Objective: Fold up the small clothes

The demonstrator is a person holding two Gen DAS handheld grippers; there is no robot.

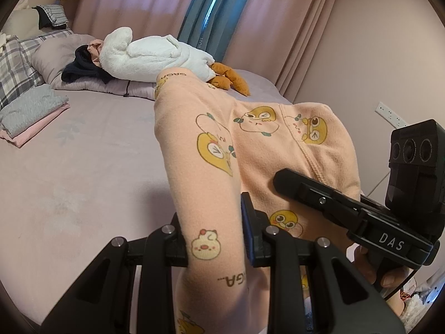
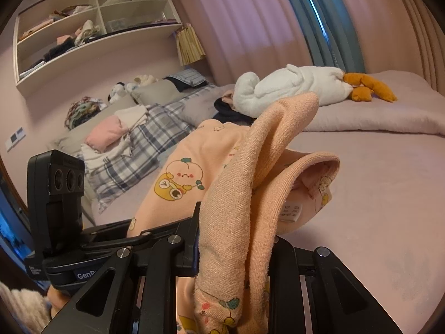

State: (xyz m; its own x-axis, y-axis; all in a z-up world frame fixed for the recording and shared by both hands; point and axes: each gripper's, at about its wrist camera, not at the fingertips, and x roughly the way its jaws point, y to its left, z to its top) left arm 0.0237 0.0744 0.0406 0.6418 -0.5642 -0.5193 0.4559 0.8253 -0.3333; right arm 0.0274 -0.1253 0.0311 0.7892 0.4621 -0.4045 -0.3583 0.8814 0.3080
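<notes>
A small peach garment (image 1: 250, 144) printed with yellow cartoon animals hangs in the air above the bed, stretched between both grippers. My left gripper (image 1: 215, 231) is shut on one edge of it, the cloth bunched between the pads. My right gripper (image 2: 233, 239) is shut on another bunched edge of the peach garment (image 2: 250, 172), whose white care label shows inside a fold. In the left wrist view the right gripper (image 1: 347, 206) reaches in from the right under the cloth. In the right wrist view the left gripper's body (image 2: 58, 194) stands at the left.
The bed's pink sheet (image 1: 83, 172) spreads below. A folded grey and pink stack (image 1: 30, 114) lies at the left. A white plush goose (image 1: 155, 55) lies by plaid pillows (image 2: 133, 150) at the bed's head. Shelves (image 2: 91, 22) and curtains (image 2: 250, 27) stand behind.
</notes>
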